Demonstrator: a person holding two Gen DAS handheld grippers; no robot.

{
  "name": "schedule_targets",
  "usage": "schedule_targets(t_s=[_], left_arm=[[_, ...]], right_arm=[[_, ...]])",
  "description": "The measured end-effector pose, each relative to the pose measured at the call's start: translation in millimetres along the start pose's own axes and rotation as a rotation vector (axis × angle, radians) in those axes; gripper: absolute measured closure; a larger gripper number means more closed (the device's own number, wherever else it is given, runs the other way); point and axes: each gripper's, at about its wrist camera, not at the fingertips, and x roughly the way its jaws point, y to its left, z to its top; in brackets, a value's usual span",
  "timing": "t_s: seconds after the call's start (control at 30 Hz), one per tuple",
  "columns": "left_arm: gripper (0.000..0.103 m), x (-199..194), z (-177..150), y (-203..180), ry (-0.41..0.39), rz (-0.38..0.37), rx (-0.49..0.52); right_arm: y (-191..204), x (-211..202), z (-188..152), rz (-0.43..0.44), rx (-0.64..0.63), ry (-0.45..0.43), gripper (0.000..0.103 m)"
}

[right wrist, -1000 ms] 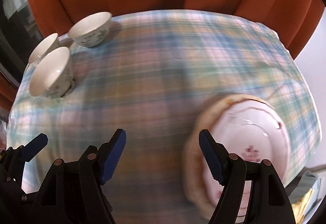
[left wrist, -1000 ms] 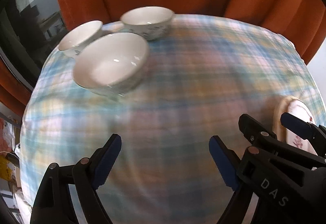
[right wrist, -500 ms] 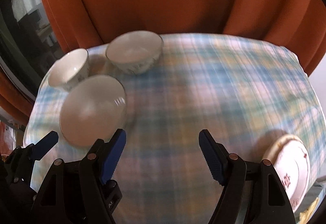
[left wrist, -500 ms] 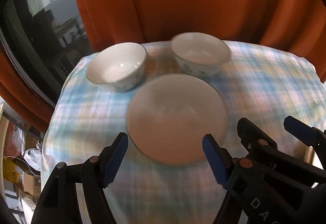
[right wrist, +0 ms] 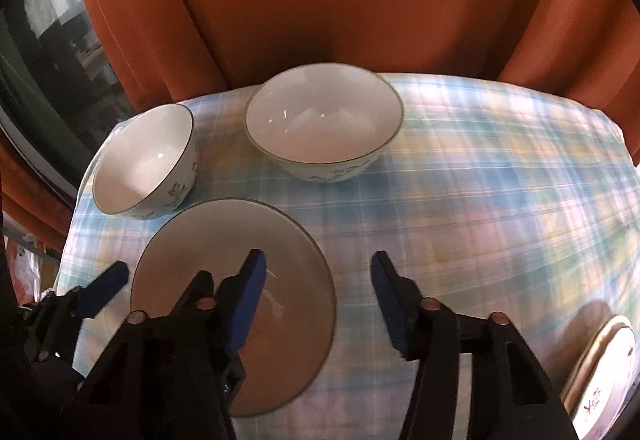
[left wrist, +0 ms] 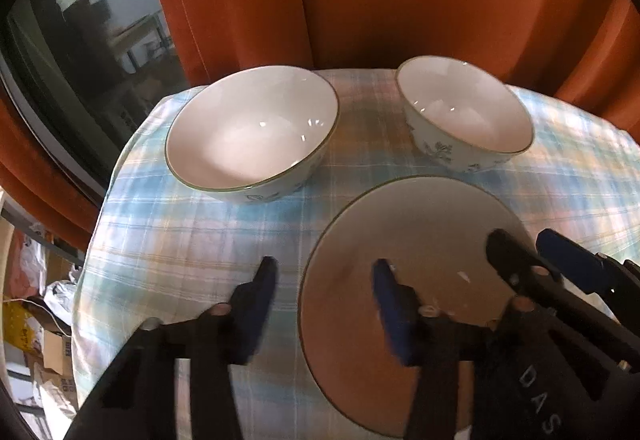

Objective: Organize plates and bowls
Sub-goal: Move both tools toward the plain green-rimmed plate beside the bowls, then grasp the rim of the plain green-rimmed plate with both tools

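Near bowl [left wrist: 416, 260]: glazed, stiff, slippery, breakable; grip rim opposite sides; left hand-held gripper [left wrist: 324, 304] and right hand-held gripper [right wrist: 316, 300] closing astride rim, not yet pinching.

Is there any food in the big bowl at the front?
No, the front bowl is empty: its plain pale inside shows bare in both views.

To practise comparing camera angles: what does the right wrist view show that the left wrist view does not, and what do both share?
Only the right wrist view: a plate with red decoration at the lower right edge of the checked tablecloth.
Only the left wrist view: cardboard boxes on the floor beyond the cloth's left edge.
Both: two empty patterned bowls, and the nearest bowl, whose rim both claws straddle, left and right, their jaws closing.
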Motion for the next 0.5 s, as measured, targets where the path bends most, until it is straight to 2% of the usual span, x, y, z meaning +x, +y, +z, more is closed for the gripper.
schedule_targets(t_s=[0.07, 0.13, 0.27, 0.5], left_arm=[[0.062, 5, 0, 0, 0.014, -0.017, -0.001], [0.064, 7, 0, 0, 0.018, -0.023, -0.003], [0.072, 12, 1, 1, 0.032, -0.049, -0.004], [0.073, 12, 0, 0, 0.041, -0.049, -0.004]], right_arm=[[0, 7, 0, 0.012, 0.010, 0.027, 0.064], [-1, 11, 1, 0.022, 0.023, 0.034, 0.065], [-2, 14, 2, 0.033, 0.019, 0.043, 0.077], [0, 12, 3, 0.038, 0.007, 0.052, 0.079]])
